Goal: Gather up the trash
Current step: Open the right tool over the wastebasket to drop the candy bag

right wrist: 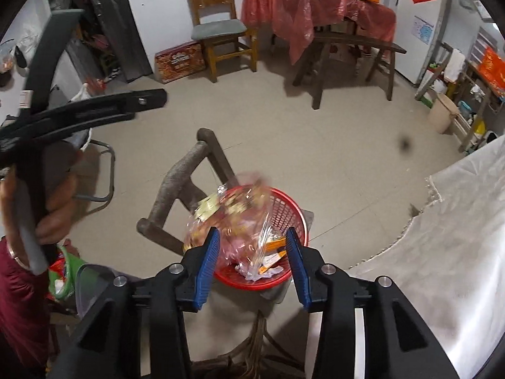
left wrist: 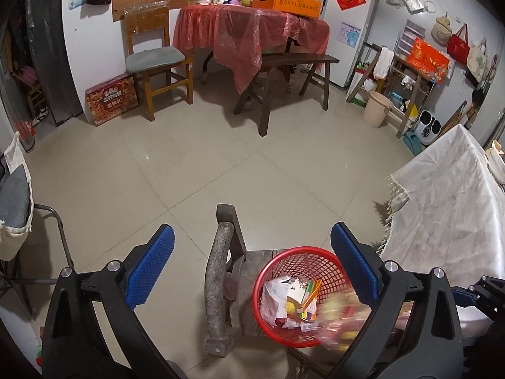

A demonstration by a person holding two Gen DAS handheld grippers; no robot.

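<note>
Red basket (right wrist: 277,221) sits below the parted right tongs (right wrist: 251,252), a blurred, apparently freed wrapper (right wrist: 233,218) between them; left tongs (left wrist: 252,268) gape empty; next, fetch more trash.

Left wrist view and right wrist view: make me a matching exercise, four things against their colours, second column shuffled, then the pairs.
Things:
1. mesh basket on the old wooden chair
2. citrus box on the far table
3. gripper pads
4. bucket on the floor by the shelves

Colours:
A. blue
B. beige
C. red
D. orange

Pairs: 1-C, 2-D, 3-A, 4-B
</note>
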